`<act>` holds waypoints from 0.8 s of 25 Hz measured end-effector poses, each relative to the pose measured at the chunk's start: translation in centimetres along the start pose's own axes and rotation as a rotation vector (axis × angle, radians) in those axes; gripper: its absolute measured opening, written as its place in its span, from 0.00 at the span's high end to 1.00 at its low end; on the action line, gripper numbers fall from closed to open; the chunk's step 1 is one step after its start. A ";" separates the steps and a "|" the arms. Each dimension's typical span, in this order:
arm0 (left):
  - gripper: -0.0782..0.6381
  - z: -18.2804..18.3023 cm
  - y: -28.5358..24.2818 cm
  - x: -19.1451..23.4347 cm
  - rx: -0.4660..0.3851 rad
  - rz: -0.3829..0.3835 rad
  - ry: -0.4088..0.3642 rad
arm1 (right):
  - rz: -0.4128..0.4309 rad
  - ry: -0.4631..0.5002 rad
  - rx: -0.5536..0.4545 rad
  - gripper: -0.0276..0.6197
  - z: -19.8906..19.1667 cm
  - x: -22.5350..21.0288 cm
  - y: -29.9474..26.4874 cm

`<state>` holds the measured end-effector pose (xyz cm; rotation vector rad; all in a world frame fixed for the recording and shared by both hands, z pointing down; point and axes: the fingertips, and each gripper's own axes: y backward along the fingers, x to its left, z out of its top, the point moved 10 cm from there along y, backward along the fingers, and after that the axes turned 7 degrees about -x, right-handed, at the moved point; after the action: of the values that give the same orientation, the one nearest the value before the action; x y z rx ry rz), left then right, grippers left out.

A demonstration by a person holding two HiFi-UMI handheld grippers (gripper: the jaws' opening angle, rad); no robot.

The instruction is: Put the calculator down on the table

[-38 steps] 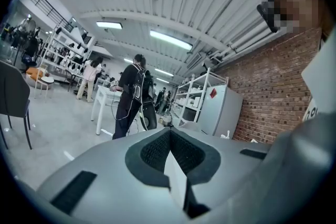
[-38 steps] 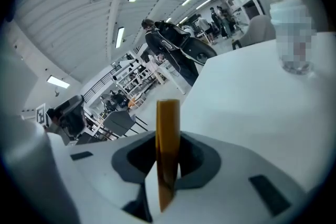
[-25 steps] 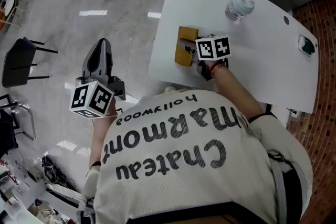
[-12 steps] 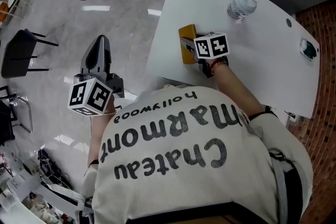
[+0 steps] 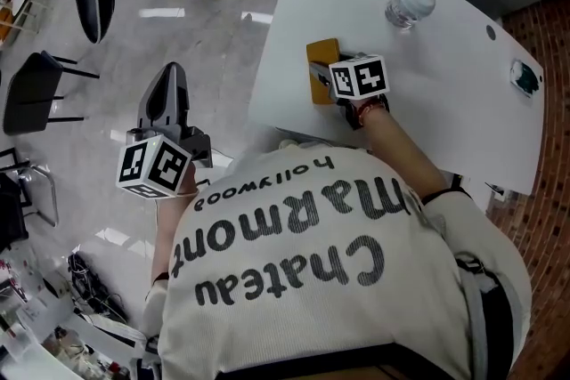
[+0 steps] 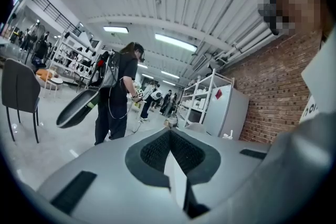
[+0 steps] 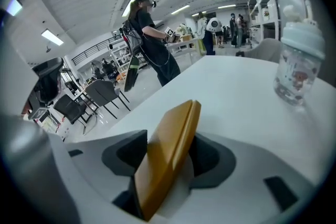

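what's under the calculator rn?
The white table lies below the calculator, which stands tilted on edge between the jaws of the right gripper, which have just been opening. Its lower edge is hidden behind the jaws, so contact with the tabletop can't be seen.

The right gripper (image 5: 338, 86) jaws have just been opening; the calculator (image 5: 321, 67) between them has tilted flatter, loose.
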<state>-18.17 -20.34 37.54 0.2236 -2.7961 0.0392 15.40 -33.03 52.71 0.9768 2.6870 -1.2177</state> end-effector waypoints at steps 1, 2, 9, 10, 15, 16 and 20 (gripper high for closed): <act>0.89 0.0 0.0 0.0 0.002 -0.002 0.001 | -0.008 0.001 -0.002 0.56 0.0 0.0 0.0; 0.89 0.0 0.0 0.1 0.004 -0.003 0.002 | -0.018 0.003 -0.005 0.54 0.0 0.0 0.0; 0.89 -0.5 0.0 0.3 0.020 -0.012 0.009 | -0.083 0.013 -0.034 0.45 -0.3 -0.2 0.2; 0.89 -0.5 0.0 0.5 0.021 -0.012 0.011 | -0.086 0.020 -0.037 0.45 -0.3 -0.1 0.2; 0.89 -0.7 -0.2 0.4 0.028 -0.018 0.014 | -0.086 0.015 -0.041 0.45 -0.3 -0.1 0.2; 0.89 -0.7 -0.2 0.4 0.028 -0.019 0.013 | -0.086 0.014 -0.041 0.44 -0.3 -0.2 0.2; 0.89 -0.5 -0.6 0.2 0.024 -0.024 0.008 | -0.086 0.018 -0.040 0.44 -0.2 -0.3 0.3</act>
<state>-18.13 -20.93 38.10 0.2618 -2.7856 0.0684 15.81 -32.88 52.79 0.8801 2.7823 -1.1699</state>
